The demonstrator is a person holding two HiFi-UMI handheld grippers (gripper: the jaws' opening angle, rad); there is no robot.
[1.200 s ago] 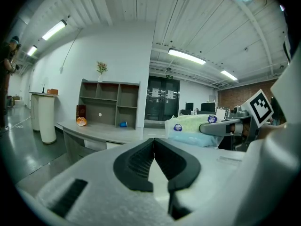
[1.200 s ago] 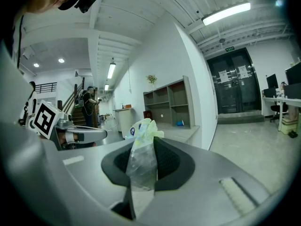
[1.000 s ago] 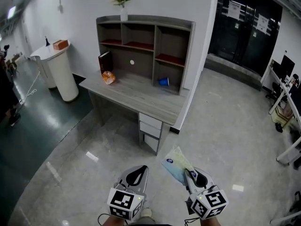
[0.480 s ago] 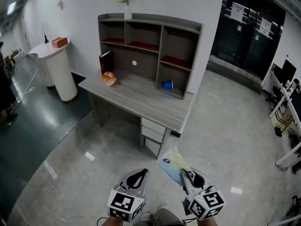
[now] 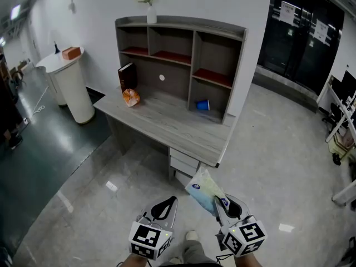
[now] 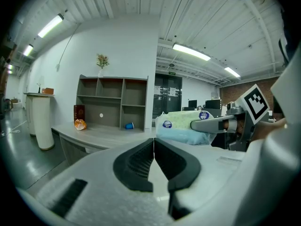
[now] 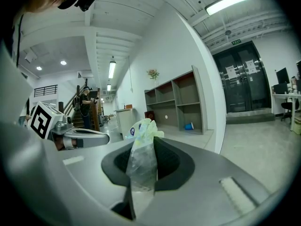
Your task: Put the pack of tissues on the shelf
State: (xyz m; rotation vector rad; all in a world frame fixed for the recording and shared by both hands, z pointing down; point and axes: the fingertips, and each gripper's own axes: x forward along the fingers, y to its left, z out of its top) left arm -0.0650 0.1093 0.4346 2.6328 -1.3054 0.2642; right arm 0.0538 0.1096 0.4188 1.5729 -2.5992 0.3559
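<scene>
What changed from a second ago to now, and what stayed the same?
The person has walked forward: the desk and shelf sit nearer in the head view. Nothing was taken or let go. The right hand-held gripper stays shut on the pack of tissues; the left hand-held gripper stays shut and empty. The blue cup lies unmoved.

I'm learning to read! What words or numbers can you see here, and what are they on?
No text can be read.
Blue label on the pack of tissues: too small.
Papers on the black doors: blurred.
Green sign above those doors: too small.
</scene>
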